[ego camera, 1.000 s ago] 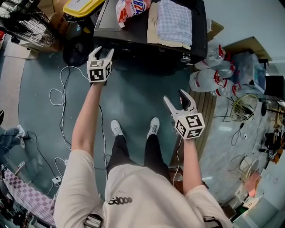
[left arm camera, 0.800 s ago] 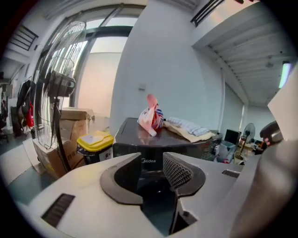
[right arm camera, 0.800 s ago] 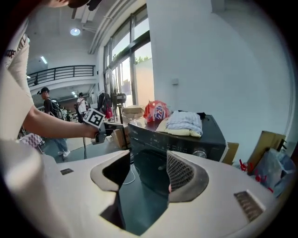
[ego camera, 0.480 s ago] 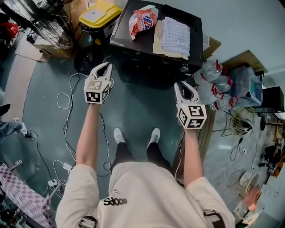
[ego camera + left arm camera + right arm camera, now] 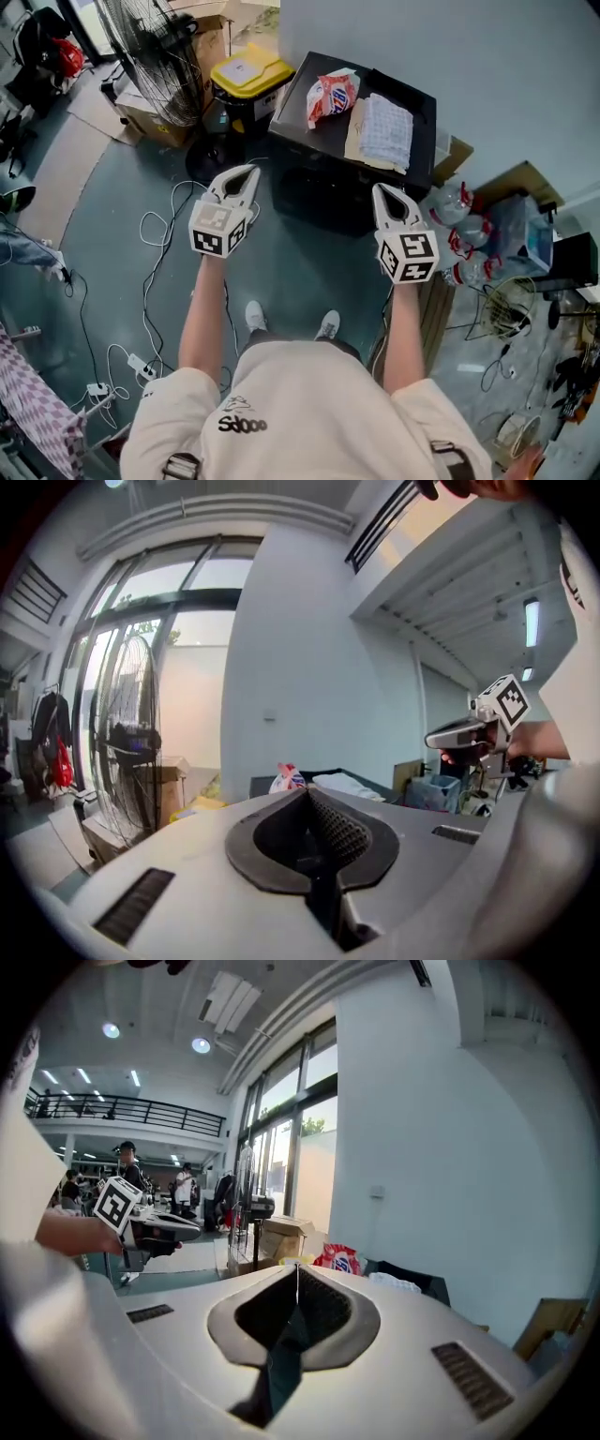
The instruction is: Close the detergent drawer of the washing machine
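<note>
The washing machine [image 5: 323,192] is a low black box against the wall, seen from above, with a red-and-white bag [image 5: 332,96] and a folded cloth [image 5: 387,132] on its top. Its dark front gives no sight of the detergent drawer. My left gripper [image 5: 247,172] is held in the air before the machine's left front corner, and my right gripper [image 5: 382,191] before its right front. Both have just been closing and are shut, with nothing between the jaws. The left gripper view shows its shut tips [image 5: 306,790] and the right gripper [image 5: 461,733]; the right gripper view shows its own [image 5: 297,1266].
A standing fan [image 5: 155,47], a yellow-lidded bin [image 5: 249,71] and cardboard boxes [image 5: 150,122] stand left of the machine. White cables [image 5: 157,253] trail over the floor at left. Large water bottles [image 5: 467,234] lie at right. The person's shoes [image 5: 255,315] are below the grippers.
Both grippers have risen and their jaws, open a second ago, have closed. They now stand side by side in front of the machine, which sits further right in the view.
</note>
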Motion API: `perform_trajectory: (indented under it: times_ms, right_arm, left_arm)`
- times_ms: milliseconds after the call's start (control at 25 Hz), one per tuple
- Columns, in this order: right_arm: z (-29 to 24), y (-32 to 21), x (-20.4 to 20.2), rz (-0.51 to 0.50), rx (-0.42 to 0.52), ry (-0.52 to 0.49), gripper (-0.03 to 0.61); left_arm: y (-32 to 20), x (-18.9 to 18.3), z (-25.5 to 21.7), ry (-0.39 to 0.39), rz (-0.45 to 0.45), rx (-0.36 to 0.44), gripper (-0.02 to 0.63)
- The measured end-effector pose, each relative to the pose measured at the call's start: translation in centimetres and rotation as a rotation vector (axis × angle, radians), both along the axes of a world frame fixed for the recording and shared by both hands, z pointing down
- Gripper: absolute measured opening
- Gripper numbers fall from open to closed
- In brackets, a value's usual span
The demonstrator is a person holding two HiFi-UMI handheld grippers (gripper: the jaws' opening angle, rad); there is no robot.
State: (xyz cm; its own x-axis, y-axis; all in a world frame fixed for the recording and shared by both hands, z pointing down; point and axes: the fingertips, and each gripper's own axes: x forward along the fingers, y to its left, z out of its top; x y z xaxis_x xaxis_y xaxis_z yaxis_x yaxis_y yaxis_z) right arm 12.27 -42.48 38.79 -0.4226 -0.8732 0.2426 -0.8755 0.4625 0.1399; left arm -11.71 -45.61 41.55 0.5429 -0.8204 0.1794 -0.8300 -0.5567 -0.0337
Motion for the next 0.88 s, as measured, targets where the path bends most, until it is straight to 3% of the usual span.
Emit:
perform_trajectory:
  times_ms: [360, 880]
  right_arm:
    - [-7.1, 1.4, -2.5, -0.108, 0.125, 0.003, 0.009]
    - [-11.2, 4.8, -5.6, -0.221, 0.214, 0.018, 0.008]
  left_arm:
    - [3.3, -0.3, -8.6, -0.042, -0.025, 0.175, 0.018]
    - [8.4, 1.7, -13.6, -0.047, 0.059, 0.257, 0.018]
